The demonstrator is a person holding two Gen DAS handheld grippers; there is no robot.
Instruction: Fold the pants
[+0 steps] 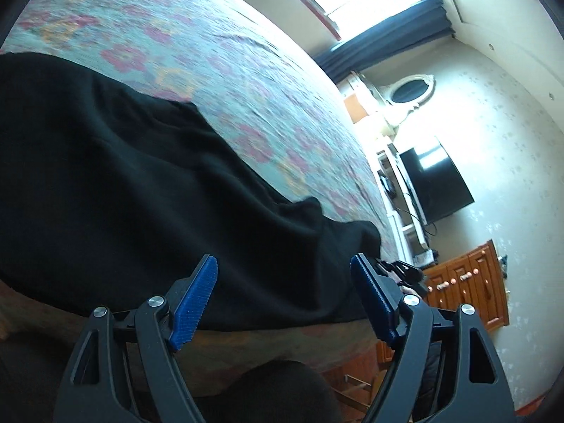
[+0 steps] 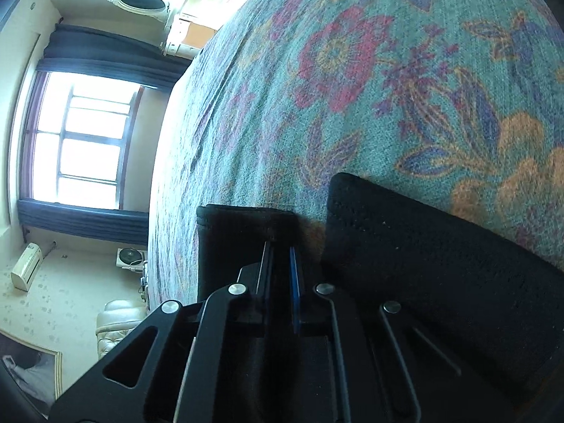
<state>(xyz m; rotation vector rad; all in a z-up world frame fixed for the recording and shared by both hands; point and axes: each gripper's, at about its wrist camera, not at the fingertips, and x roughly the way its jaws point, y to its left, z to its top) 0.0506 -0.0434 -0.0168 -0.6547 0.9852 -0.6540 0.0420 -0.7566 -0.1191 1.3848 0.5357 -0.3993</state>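
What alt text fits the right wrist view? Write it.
The right gripper, jaws shut on black pants, above a floral bedspread. A bright window with dark curtains is at left.

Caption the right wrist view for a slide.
Right tongs shut on black pants lying over a floral bedspread.

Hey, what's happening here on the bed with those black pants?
A person is folding black pants on a bed covered by a floral spread, using a handheld gripper in each hand. The right gripper has its jaws closed on the pants' fabric, near a hem. The left gripper is open, its blue pads spread over the pants' edge without gripping. The pants lie spread out, not yet neatly folded.
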